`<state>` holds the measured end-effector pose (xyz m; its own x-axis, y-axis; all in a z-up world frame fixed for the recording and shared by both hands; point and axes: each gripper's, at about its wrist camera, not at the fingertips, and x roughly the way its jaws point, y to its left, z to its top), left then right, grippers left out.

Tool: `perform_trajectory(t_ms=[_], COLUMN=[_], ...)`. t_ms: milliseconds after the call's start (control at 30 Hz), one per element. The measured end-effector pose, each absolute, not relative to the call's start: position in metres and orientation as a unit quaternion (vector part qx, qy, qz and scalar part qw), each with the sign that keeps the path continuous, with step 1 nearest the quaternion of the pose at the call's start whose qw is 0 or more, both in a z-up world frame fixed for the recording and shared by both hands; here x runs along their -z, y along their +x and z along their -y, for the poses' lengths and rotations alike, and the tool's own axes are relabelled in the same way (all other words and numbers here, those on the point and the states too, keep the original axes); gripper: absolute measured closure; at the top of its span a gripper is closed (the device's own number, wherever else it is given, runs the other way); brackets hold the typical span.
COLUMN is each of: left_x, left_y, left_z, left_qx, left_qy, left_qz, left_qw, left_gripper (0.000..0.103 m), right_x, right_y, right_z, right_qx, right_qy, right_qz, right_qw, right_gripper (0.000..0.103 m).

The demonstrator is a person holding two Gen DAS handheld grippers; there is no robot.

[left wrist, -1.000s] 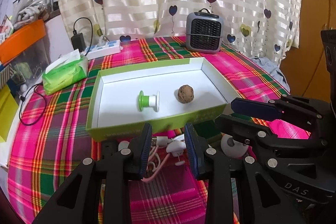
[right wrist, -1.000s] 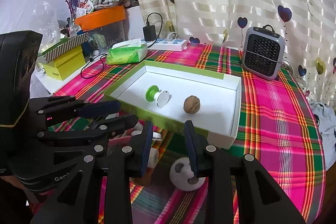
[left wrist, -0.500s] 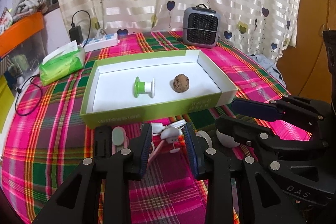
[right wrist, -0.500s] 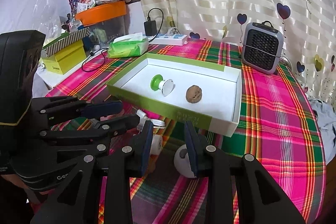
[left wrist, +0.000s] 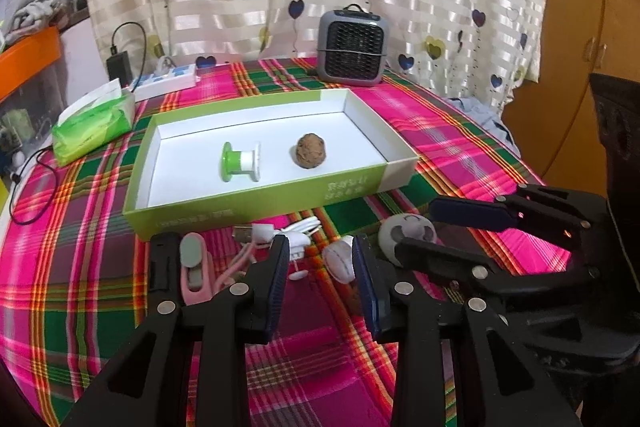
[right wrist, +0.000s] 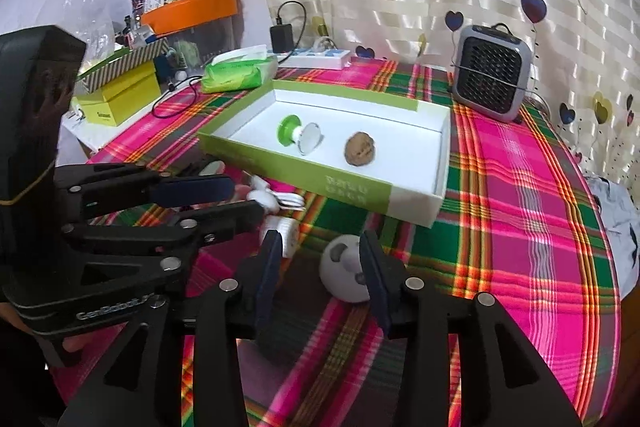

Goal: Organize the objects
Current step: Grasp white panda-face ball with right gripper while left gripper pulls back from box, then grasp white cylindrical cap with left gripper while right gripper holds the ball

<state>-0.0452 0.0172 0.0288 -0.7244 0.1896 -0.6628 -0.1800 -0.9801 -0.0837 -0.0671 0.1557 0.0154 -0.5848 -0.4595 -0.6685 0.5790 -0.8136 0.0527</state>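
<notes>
A shallow green box (left wrist: 256, 211) with a white inside sits on the plaid-covered worktop (left wrist: 72, 267), and it serves as the landmark here. Inside it lie a green and white spool (left wrist: 240, 161) on its side and a brown walnut (left wrist: 311, 157), apart from each other near the middle. Judging from the task, these two have already been sorted, and the box is where the rest should go.

The unsorted things lie in a loose row just in front of the box's near wall: a pink clip-like item (left wrist: 195, 267) at the left, a tangle of white cable with a plug (left wrist: 280, 233) in the middle, a small pale oval piece (left wrist: 339, 261) beside it, and a white ball with grey patches (right wrist: 347, 269) toward the right.

The left hand-held gripper (left wrist: 322, 283) hovers in front of the box over the cable and the oval piece. Its jaws are opening, at a middling width, with nothing pressed between them; the oval piece lies just inside the right finger.

The right hand-held gripper (right wrist: 320, 275) points down at the ball, also in front of the box. Its jaws are opening, and the ball sits between the pads (right wrist: 374, 279) without being squeezed, as far as the frames show. The spread looks meant to straddle the ball before closing on it, since a round thing could roll off if pinched off-centre.
</notes>
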Motion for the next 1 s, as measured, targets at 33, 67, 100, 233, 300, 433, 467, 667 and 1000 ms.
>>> perform_trajectory(t_ms=[33, 67, 100, 233, 300, 433, 467, 667, 1000], left_x=[-0.028, -0.028, -0.028, -0.027, -0.026, -0.025, -0.025, -0.021, -0.018], left_y=[-0.045, -0.045, -0.045, -0.045, -0.045, -0.044, -0.044, -0.046, -0.048], left_z=[-0.018, -0.019, -0.019, -0.018, -0.018, -0.021, -0.023, -0.025, -0.028], left_qx=[-0.928, -0.928, -0.927, -0.927, -0.926, -0.924, -0.923, -0.919, -0.917], left_qy=[-0.358, -0.359, -0.360, -0.359, -0.361, -0.361, -0.363, -0.371, -0.373], left_qz=[0.006, 0.006, 0.007, 0.012, 0.014, 0.011, 0.008, 0.006, 0.013], left_qw=[0.101, 0.102, 0.104, 0.110, 0.113, 0.122, 0.125, 0.134, 0.142], left_gripper=[0.072, 0.072, 0.072, 0.069, 0.068, 0.066, 0.066, 0.064, 0.064], right_x=[-0.014, -0.013, -0.012, -0.008, -0.007, -0.004, -0.003, 0.002, 0.005], right_y=[-0.069, -0.071, -0.073, -0.080, -0.082, -0.086, -0.087, -0.094, -0.099], right_z=[-0.157, -0.159, -0.161, -0.165, -0.166, -0.165, -0.165, -0.165, -0.171], right_qx=[0.886, 0.887, 0.888, 0.886, 0.885, 0.879, 0.877, 0.869, 0.864], right_qy=[0.352, 0.354, 0.356, 0.369, 0.372, 0.383, 0.386, 0.405, 0.417], right_qz=[-0.084, -0.082, -0.081, -0.071, -0.067, -0.066, -0.064, -0.056, -0.034], right_qw=[0.289, 0.284, 0.281, 0.272, 0.273, 0.276, 0.277, 0.280, 0.278], right_gripper=[0.061, 0.061, 0.061, 0.061, 0.061, 0.061, 0.061, 0.060, 0.062])
